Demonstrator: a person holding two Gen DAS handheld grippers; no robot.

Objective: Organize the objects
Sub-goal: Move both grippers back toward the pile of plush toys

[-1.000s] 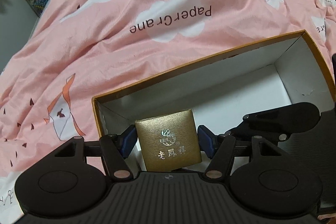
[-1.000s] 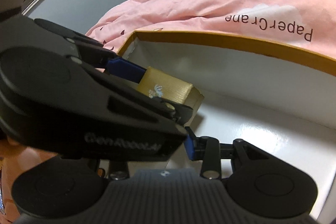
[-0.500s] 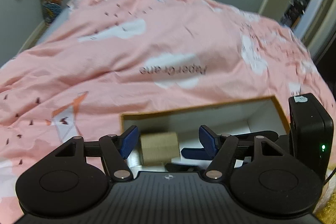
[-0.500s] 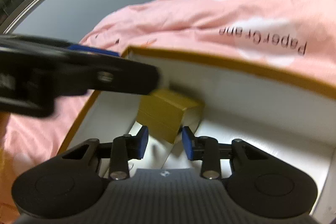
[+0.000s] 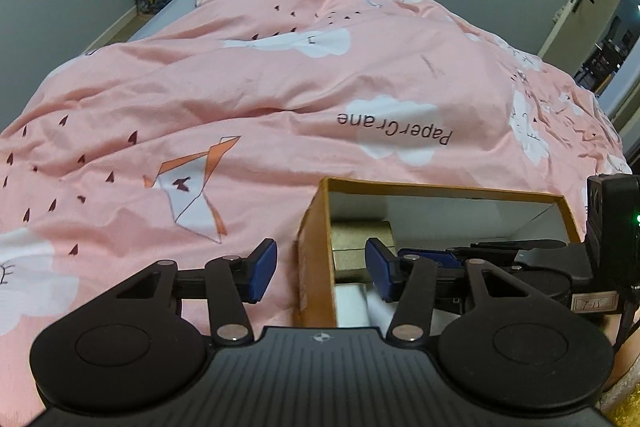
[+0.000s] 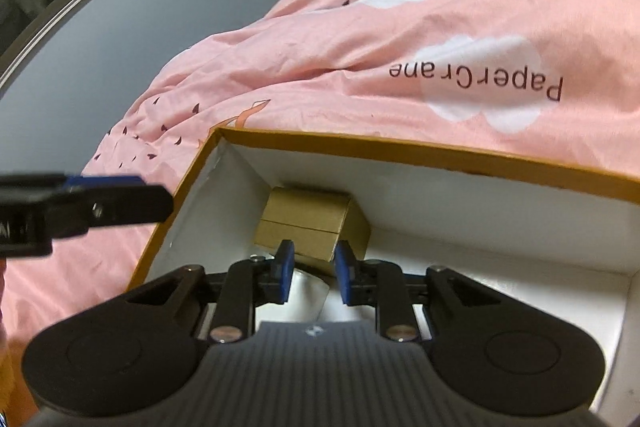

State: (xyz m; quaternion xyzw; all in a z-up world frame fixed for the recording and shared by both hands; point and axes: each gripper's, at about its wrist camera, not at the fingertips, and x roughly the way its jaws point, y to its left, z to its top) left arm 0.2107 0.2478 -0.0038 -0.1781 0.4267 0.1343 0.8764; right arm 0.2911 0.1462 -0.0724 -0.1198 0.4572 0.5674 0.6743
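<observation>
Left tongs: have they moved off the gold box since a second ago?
Yes. The left tongs have pulled back from the gold box and now straddle the orange carton's left wall, closing with nothing gripped.

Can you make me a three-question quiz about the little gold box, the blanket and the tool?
1. Where is the little gold box?
A. In a corner of the big box
B. On the blanket
C. On the floor

2. What colour is the blanket?
A. Green
B. Pink
C. Black

3. Is the left tool holding anything?
A. The gold box
B. A toy
C. Nothing

Answers: 1 A, it sits against the white inner walls. 2 B, pink with white clouds. 3 C, its blue pads stand apart, touching nothing.
</observation>
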